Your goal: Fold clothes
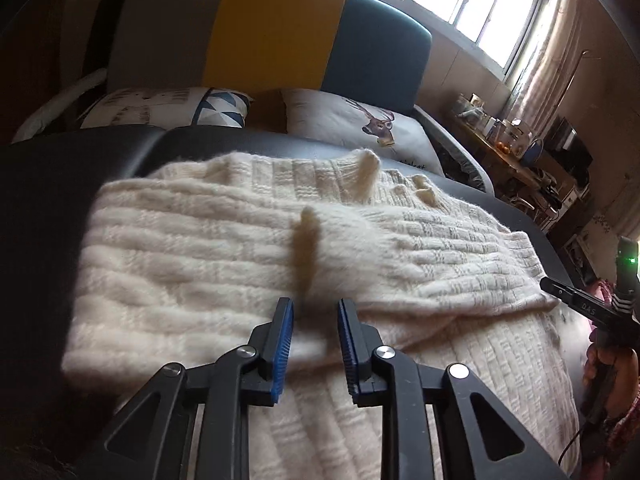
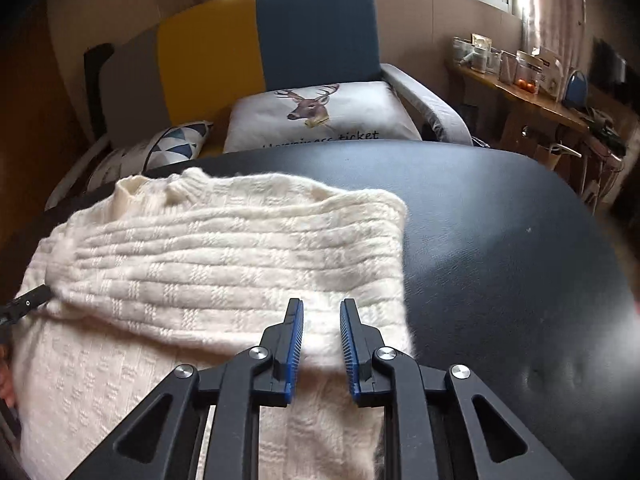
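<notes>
**Sweater half folded, both claws empty over the fold edge**

Left gripper (image 1: 314,334): jaws parted, nothing between the blue pads (image 1: 280,350). It hangs over the near edge of the folded-over layer of the sweater (image 1: 240,248); whether the tips touch the knit cannot be told.

Right gripper (image 2: 321,336): jaws likewise parted and empty, over the same near edge towards its right corner, just beside the bare table (image 2: 500,240).

The sweater lies flat on the dark table. Its upper part, sleeves included, is laid across in a band, and a single lower layer runs back beneath both claws. The ribbed collar (image 2: 188,186) sits at the far side. A fluffy tuft (image 1: 306,248) stands up from the band ahead of the left gripper; what it is cannot be told.

Judgement: the next fold should bring the hem portion up over the band. Take both lower corners at matched spots, close fully on the thick knit, lift evenly, and lay the edges square. Loose fuzzy knit may slip or drag the lower layers.

Beyond the table: cushions (image 2: 320,116), then a sofa (image 2: 312,32).
</notes>
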